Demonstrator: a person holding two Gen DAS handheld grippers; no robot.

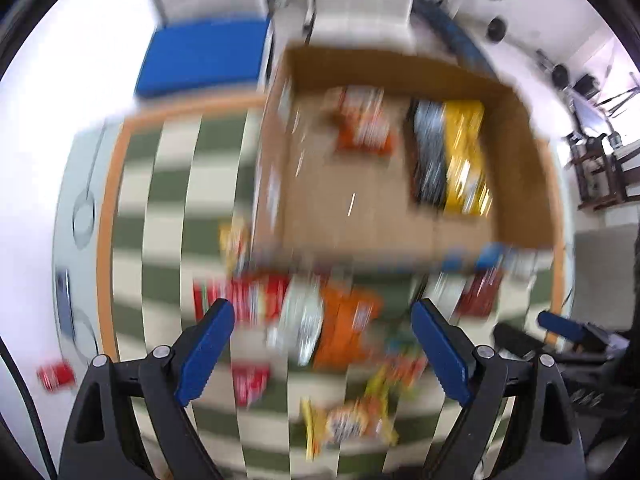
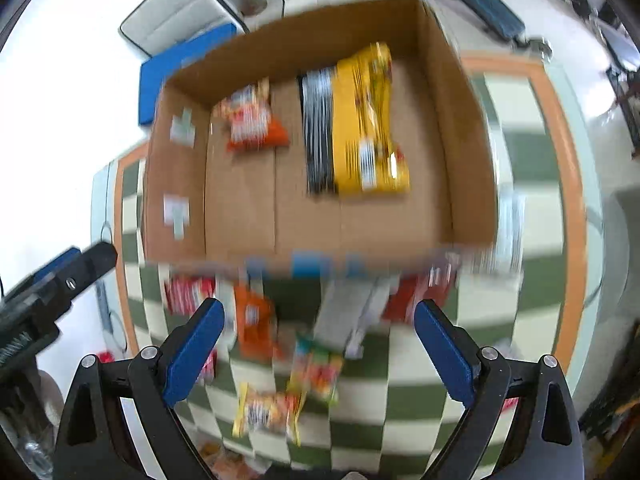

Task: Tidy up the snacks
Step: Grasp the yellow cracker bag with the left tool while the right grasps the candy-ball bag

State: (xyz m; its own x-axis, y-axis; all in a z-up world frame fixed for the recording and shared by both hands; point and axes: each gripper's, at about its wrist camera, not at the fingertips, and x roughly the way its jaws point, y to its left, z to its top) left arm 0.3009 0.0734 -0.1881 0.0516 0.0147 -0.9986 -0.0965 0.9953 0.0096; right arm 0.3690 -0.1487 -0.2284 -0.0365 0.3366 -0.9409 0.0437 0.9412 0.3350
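Both the left claw point(image 1: 322, 346) and right claw point(image 2: 318, 344) are hanging open and empty, snack packets point(image 1: 340, 332) lying below them, cardboard box point(image 2: 460, 128) ahead

You're in a home-style room: table under a green-and-cream checked cloth with orange border point(image 2: 532, 216), blue seat cushion point(image 1: 204, 56) on a white chair, pale tiled floor point(image 1: 360, 4).

Yellow bag point(image 2: 370, 128) and orange pack point(image 2: 250, 122) lie flat inside the cardboard box point(image 2: 460, 120), more snack packets point(image 2: 256, 320) loose just outside it.
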